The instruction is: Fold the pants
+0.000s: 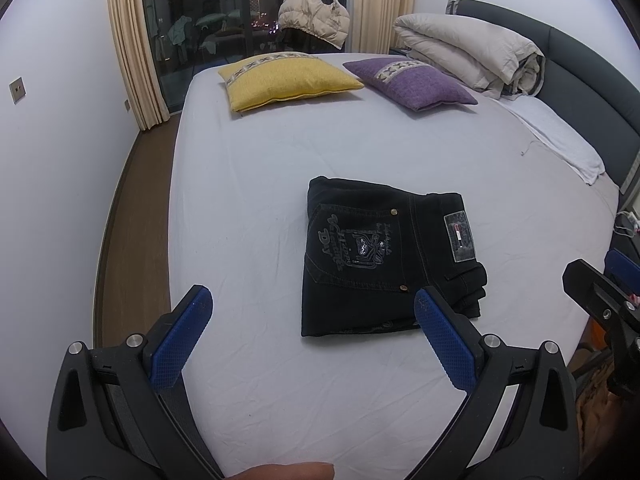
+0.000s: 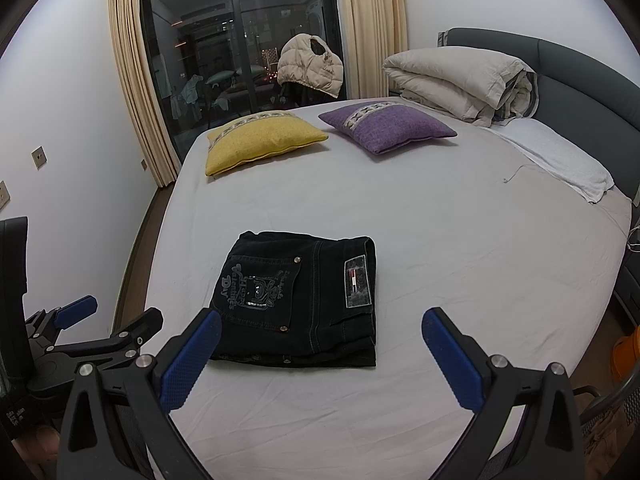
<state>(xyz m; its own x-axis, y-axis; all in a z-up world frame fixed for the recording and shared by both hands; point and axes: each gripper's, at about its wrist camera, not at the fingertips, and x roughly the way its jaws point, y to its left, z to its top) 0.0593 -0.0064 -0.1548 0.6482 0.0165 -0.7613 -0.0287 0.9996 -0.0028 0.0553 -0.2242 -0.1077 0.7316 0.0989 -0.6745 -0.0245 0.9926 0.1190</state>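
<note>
The black pants point(image 1: 384, 256) lie folded into a compact rectangle on the white bed sheet point(image 1: 280, 168), back pocket with silver embroidery and waistband label facing up. They also show in the right wrist view point(image 2: 304, 300). My left gripper point(image 1: 312, 300) is open and empty, held above the sheet just in front of the pants. My right gripper point(image 2: 320, 324) is open and empty, also in front of the pants, apart from them. The right gripper shows at the right edge of the left wrist view point(image 1: 600, 300); the left gripper shows at the left in the right wrist view point(image 2: 80, 328).
A yellow pillow point(image 1: 288, 80) and a purple pillow point(image 1: 412, 80) lie at the far side of the bed. A folded beige duvet point(image 1: 468, 56) and a white towel point(image 1: 560, 140) sit by the grey headboard point(image 1: 592, 76). Wooden floor point(image 1: 132, 232) runs along the left.
</note>
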